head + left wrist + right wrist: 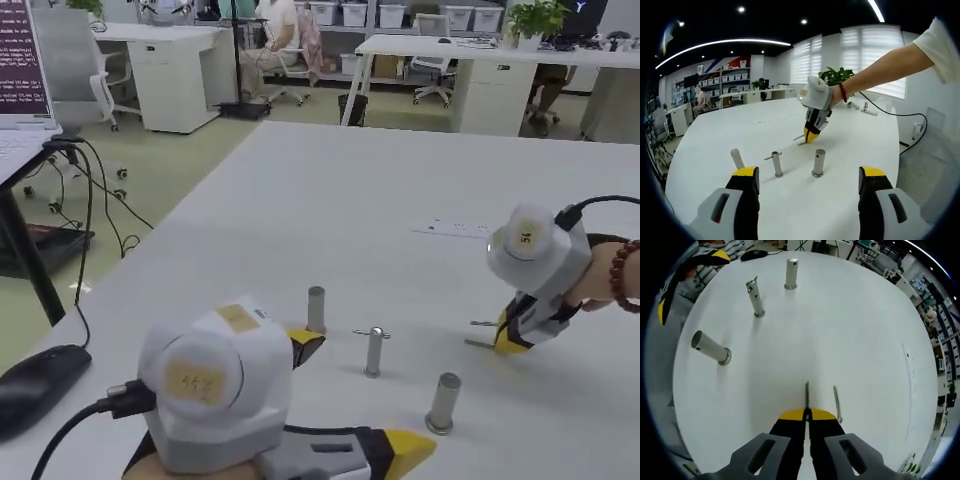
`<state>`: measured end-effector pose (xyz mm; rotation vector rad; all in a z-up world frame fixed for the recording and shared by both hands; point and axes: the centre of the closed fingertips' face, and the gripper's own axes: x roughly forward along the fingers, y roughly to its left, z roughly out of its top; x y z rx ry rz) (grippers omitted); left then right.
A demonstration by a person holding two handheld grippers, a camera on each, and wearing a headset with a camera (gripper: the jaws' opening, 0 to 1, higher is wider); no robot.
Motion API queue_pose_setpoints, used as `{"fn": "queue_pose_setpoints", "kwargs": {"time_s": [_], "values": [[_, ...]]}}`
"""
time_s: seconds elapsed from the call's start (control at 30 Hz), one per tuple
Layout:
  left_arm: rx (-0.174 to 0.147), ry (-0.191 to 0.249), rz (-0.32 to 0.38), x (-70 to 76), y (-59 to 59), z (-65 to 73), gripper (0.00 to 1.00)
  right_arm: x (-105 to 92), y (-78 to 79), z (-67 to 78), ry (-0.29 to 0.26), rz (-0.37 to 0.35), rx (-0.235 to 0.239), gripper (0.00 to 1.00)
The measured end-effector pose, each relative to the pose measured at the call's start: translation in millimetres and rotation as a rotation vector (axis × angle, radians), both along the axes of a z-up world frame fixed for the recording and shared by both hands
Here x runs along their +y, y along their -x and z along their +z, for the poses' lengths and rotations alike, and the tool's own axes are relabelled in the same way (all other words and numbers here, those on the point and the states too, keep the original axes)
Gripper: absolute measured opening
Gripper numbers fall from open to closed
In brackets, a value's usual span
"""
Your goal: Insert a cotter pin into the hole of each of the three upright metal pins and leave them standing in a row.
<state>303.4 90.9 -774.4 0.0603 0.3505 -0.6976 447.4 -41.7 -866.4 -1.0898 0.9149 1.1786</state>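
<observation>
While the white table [350, 200] stands in an office with desks [165, 70] and a potted plant [538, 17], three metal pins [316, 308] stand upright on it in a row. The middle pin [374, 352] carries a cotter pin [371, 333] across its top. The left gripper [809, 172] is wide open near them. The right gripper [806, 415] pinches a second cotter pin [807, 395] at the table, just beside a loose cotter pin [837, 402].

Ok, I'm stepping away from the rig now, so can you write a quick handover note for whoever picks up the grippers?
The left gripper is open and empty, facing the pin row.
The right gripper is shut on a cotter pin, low at the white table. A spare cotter pin lies beside it.
Done: the middle pin has an inserted cotter pin.
Left: the far pin and the near pin are bare. Fit one each and keep all three standing.
</observation>
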Motion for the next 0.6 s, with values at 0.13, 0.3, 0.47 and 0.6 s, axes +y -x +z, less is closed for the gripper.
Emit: {"fn": "queue_pose_setpoints", "kwargs": {"time_s": [0.13, 0.3, 0.47, 0.6], "values": [[0.008, 0.007, 0.004, 1.8, -2.4, 0.0, 0.8, -0.4, 0.6, 4.6, 0.006, 0.022, -0.021, 0.02], [0.019, 0.018, 0.006, 1.9, -5.4, -0.2, 0.76, 0.4, 4.7, 13.1, 0.008, 0.064, -0.052, 0.02], [0.034, 0.032, 0.003, -1.2, -9.0, -1.1, 0.71, 5.5, 9.3, 25.8, -0.019, 0.104, -0.097, 0.02], [0.038, 0.036, -0.001, -4.5, -11.6, -1.1, 0.66, 12.0, 17.0, 38.6, -0.049, 0.131, -0.135, 0.02]]}}
